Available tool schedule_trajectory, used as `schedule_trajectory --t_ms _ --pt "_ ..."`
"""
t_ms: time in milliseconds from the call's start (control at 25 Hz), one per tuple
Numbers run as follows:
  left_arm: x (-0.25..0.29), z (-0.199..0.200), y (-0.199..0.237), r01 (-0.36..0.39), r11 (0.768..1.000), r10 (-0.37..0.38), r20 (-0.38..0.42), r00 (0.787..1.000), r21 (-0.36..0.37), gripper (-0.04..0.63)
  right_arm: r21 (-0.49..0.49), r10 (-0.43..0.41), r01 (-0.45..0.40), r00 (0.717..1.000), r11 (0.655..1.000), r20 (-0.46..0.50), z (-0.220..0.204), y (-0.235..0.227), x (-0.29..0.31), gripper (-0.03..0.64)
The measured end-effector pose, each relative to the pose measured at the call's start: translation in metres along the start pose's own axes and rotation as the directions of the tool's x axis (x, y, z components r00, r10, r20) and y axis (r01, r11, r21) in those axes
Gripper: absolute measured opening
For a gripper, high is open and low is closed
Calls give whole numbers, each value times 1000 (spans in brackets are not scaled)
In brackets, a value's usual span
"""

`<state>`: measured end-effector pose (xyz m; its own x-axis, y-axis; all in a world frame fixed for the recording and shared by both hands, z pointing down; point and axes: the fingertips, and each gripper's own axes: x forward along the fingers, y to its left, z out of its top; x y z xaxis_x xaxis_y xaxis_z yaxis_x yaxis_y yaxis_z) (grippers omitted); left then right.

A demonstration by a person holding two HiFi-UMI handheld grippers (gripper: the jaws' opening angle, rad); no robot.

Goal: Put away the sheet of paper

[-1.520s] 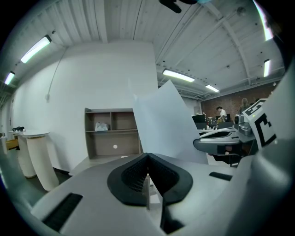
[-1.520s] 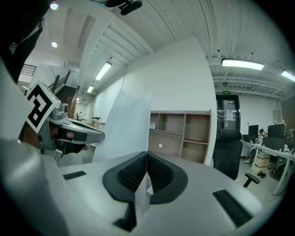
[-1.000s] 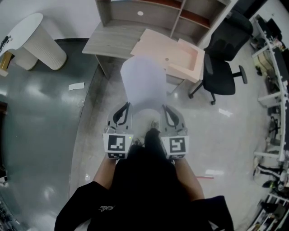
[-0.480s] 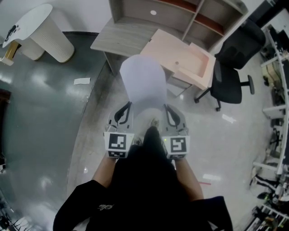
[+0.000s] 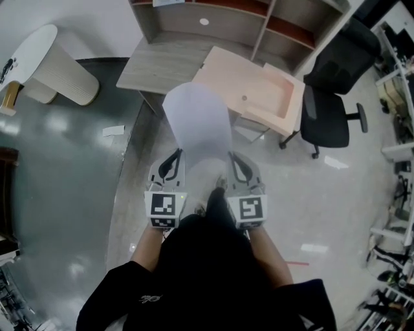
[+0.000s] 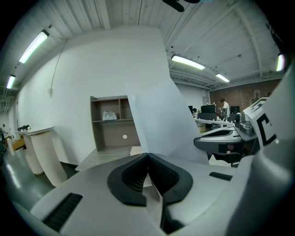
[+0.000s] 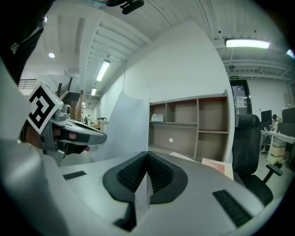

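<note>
The sheet of paper (image 5: pixel 197 123) is held up in front of the person, its near edge pinched at the left corner by the left gripper (image 5: pixel 175 155) and at the right corner by the right gripper (image 5: pixel 233 157), both clamped tight on it. Its far end overlaps a wooden desk (image 5: pixel 155 64), where a pink tray (image 5: pixel 262 90) lies on the right. A shelf (image 5: pixel 220 16) stands beyond, an office chair (image 5: pixel 330 110) to the right and a round table (image 5: pixel 39 58) far left, on a glossy grey floor (image 5: pixel 65 181).

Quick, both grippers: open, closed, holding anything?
Left gripper: closed on the paper.
Right gripper: closed on the paper too.
</note>
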<state>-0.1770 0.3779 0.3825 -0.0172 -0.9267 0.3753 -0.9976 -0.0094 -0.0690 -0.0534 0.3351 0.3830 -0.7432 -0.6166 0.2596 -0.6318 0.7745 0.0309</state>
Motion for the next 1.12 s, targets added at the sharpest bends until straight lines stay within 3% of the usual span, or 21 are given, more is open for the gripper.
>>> schedule_trajectory --t_ms 480,1120 --pt "97 31 -14 17 998 -14 -60 998 60 44 103 -7 10 1000 995 -29 -12 -86 55 17" --pt "178 46 -32 30 997 -22 -115 993 70 44 119 10 -1 997 993 -74 -22 -158 95 17"
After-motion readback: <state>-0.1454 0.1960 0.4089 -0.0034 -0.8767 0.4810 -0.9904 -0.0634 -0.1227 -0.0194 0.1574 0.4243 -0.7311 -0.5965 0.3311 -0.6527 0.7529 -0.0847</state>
